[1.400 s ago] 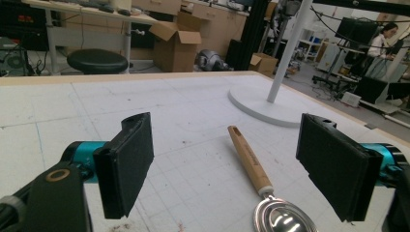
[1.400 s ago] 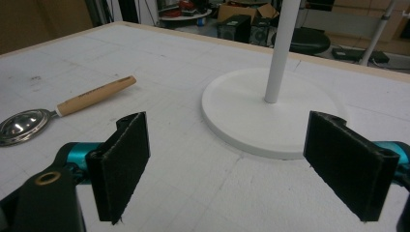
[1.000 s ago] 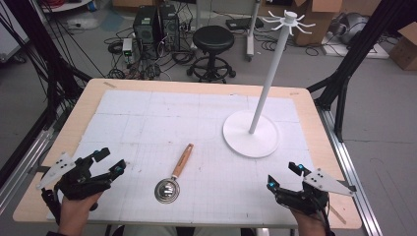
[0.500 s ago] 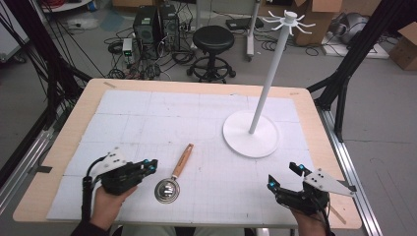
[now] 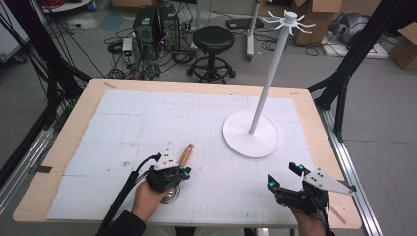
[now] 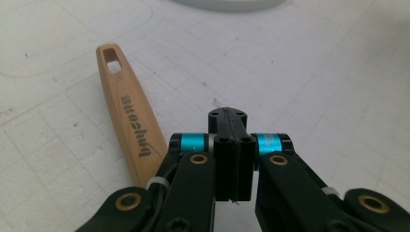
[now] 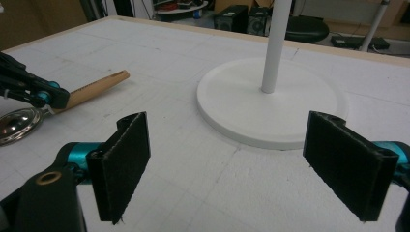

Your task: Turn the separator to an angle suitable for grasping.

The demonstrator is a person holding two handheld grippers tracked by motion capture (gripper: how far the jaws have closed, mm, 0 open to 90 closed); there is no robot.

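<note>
A ladle with a wooden handle and a shiny metal bowl lies on the white mat near the front. My left gripper hovers over the ladle's neck and hides part of it. In the left gripper view its jaws are pressed together with nothing between them, and the handle lies just to their left. My right gripper rests at the front right, open and empty. The right gripper view also shows the ladle's bowl and the left gripper beside it.
A white stand with a round base, a tall pole and hooks on top stands right of centre. The white mat covers a wooden table. A stool and cables lie beyond it.
My left gripper has travelled right from the table's left edge to the ladle, and its jaws have gone from open to shut. The right gripper has stayed put.
</note>
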